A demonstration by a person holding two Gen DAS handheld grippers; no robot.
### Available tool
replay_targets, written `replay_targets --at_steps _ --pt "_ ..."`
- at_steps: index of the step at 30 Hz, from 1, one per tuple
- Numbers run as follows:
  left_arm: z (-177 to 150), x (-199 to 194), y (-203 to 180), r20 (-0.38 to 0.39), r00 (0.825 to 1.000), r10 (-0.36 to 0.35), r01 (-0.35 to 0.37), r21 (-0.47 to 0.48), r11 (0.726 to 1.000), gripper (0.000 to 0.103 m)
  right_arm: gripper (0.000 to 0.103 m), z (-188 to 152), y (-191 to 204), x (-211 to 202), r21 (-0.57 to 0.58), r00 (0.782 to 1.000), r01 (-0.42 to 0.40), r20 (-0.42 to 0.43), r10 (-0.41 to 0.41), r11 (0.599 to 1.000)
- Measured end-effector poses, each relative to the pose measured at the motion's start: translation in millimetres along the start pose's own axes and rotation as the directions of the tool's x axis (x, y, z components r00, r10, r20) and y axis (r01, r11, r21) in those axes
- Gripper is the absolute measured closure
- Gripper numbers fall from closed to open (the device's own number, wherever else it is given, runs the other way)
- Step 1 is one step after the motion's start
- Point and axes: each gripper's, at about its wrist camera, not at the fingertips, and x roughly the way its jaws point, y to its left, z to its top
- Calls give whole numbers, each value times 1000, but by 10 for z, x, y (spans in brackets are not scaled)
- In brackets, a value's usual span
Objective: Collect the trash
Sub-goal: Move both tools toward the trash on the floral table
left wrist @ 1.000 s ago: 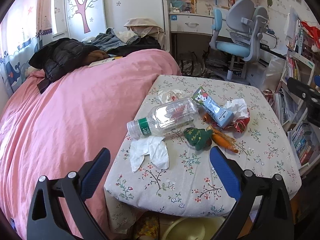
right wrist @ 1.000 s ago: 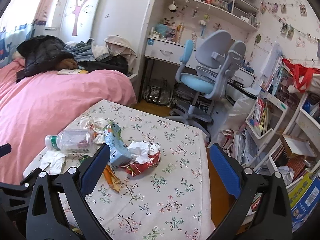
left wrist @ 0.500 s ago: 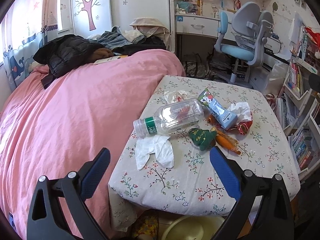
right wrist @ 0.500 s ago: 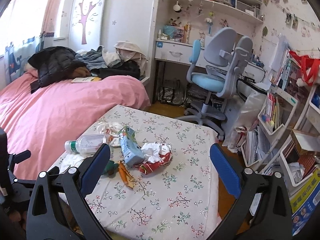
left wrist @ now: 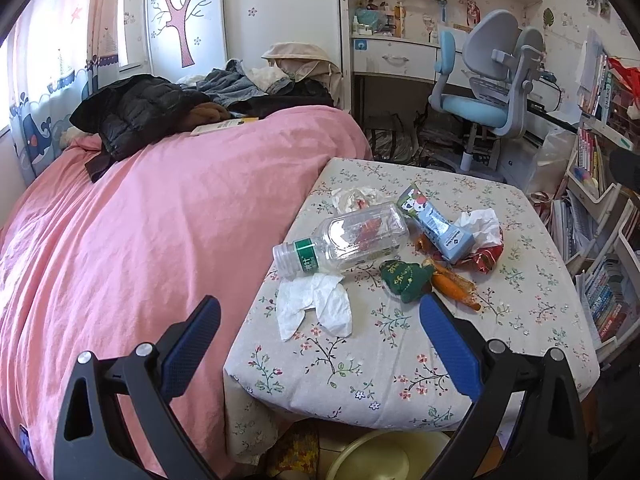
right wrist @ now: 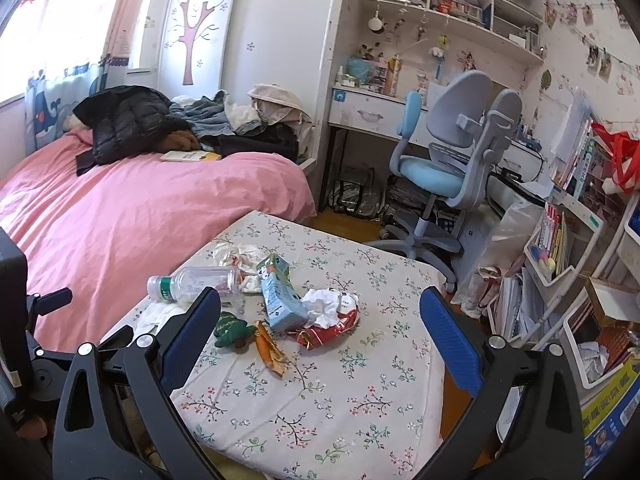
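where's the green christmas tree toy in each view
Left wrist: green tree toy lies centre-right on the floral table, below the clear bottle's base, touching the orange wrapper.
Right wrist: green tree toy lies lower left, just right of the hand-held gripper's left finger.
Shared landmark: the blue milk carton, up and right of the toy.

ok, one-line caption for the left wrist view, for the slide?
Open left hand-held gripper hovers above a floral table strewn with trash: bottle, tissue, carton.
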Motion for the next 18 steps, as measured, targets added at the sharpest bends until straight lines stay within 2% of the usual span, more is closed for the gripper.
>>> replay_targets --at_steps 12,18 --pt "-7 42 45 -22 1000 18 -18 -9 1000 8 7 -114 69 222 -21 999 -28 -38 27 999" --pt "-49 191 160 -92 994 66 -70 -32 997 8 7 -213 16 451 -11 995 -56 -89 55 998"
